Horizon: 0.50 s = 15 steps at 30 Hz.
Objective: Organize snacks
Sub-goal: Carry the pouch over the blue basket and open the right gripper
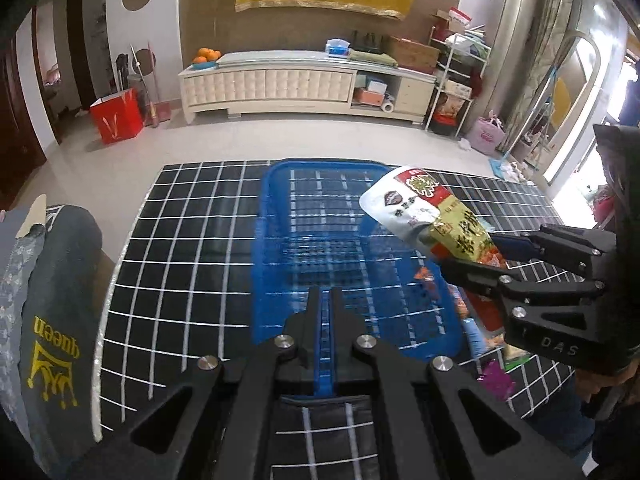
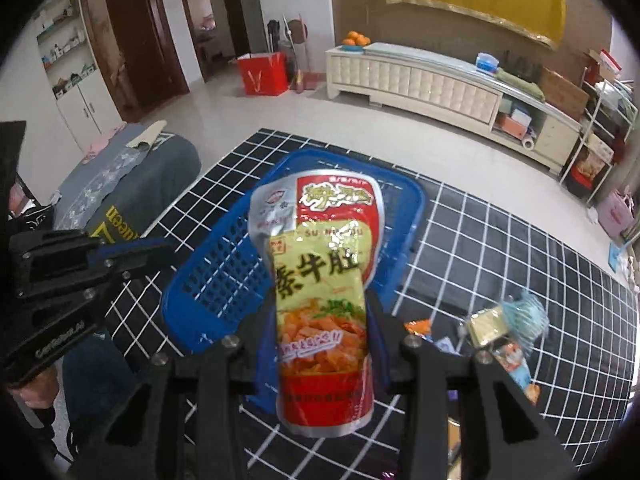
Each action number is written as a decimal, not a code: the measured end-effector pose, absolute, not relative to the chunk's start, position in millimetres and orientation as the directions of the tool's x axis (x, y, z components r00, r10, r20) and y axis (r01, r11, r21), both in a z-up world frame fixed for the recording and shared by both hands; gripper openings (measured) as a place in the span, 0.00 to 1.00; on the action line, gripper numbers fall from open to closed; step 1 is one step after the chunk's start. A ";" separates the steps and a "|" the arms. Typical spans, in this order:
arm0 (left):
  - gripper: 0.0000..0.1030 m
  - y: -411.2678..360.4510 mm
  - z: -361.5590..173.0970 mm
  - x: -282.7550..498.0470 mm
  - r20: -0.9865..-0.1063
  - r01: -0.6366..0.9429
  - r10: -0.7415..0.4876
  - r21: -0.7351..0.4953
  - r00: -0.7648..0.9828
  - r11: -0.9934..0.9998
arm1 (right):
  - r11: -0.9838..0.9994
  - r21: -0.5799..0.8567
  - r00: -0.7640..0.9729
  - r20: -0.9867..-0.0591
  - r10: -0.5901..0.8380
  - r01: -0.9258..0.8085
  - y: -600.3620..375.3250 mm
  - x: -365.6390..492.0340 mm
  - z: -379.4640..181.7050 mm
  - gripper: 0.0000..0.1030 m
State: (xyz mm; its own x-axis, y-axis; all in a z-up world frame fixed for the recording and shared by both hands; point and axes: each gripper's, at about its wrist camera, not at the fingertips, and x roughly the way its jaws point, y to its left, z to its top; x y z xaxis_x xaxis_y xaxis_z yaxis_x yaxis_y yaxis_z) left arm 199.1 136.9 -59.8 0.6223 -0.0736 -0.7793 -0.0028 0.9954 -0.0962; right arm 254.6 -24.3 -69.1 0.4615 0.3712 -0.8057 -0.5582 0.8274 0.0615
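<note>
Right wrist view showed my right gripper (image 2: 320, 312) pinching the red-and-yellow snack pouch (image 2: 320, 280) above the blue basket (image 2: 216, 280); my left gripper (image 1: 326, 312) was pressed together, empty. I judged it best to centre the pouch over the basket's open floor, lower it, then release.

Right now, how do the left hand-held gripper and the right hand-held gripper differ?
The left hand-held gripper is shut and holds nothing; the right hand-held gripper is shut on a red and yellow snack pouch. The left one points at the blue basket from its near end; the right one comes in from the side, its pouch raised over the basket's edge. Both are black with blue finger pads, above the black grid tablecloth.
</note>
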 end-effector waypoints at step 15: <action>0.18 155.2 -91.1 234.6 -0.822 0.067 -0.134 -0.116 0.554 0.991 | 0.856 0.028 0.399 -0.876 0.270 -0.517 17.1 284.9 -108.4 0.44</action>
State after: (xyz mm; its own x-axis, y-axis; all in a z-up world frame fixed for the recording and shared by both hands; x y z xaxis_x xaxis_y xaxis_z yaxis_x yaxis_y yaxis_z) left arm 234.6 155.2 -91.1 0.5542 -0.1340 -0.8215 0.0672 0.9909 -0.1163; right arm 284.9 17.1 -108.4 0.3992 0.2698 -0.8763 -0.5170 0.8555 0.0279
